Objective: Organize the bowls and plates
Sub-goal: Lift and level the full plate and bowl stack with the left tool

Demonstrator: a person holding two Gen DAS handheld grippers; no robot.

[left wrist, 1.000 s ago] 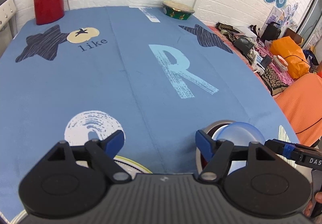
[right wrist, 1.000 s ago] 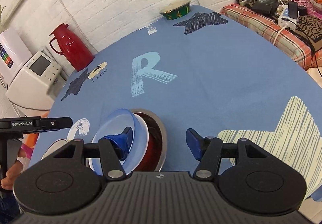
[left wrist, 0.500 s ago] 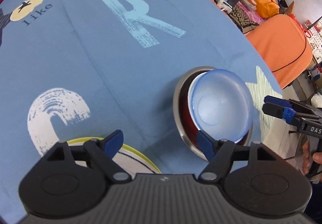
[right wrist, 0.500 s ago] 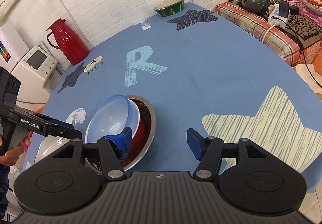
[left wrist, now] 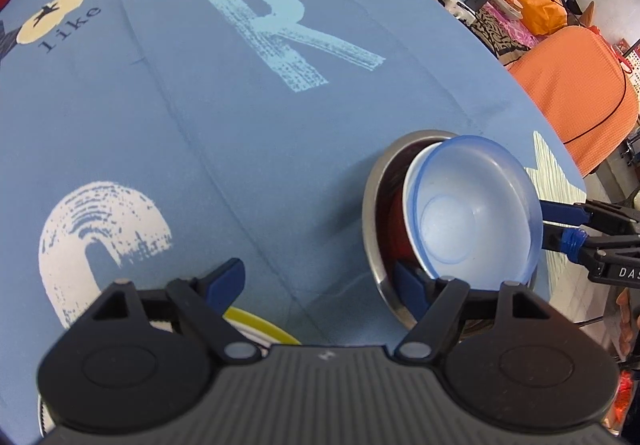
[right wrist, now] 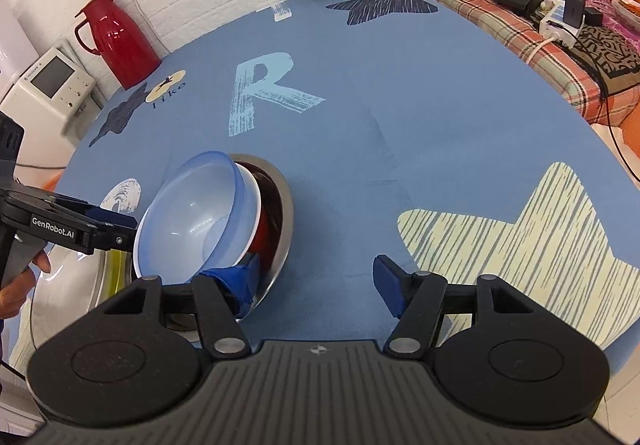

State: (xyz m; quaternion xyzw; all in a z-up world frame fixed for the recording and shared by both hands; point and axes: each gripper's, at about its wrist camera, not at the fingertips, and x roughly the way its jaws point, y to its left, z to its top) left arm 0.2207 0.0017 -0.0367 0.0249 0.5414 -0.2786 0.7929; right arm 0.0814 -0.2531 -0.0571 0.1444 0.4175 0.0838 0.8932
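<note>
1. Blue translucent bowl (left wrist: 476, 211) looks larger to us in the left wrist view than half a second ago; it still leans tilted in the nest.
2. We count three nested bowls: it, a white bowl (right wrist: 256, 205) and a steel bowl (left wrist: 374, 205), plus one yellow-rimmed plate (left wrist: 260, 321).
3. Our left gripper (left wrist: 320, 283) is spread apart, the plate under its left finger, the nest at its right finger.
4. Our right gripper (right wrist: 314, 285) is also apart, its left pad beside the blue bowl's near rim; contact is unclear.
</note>
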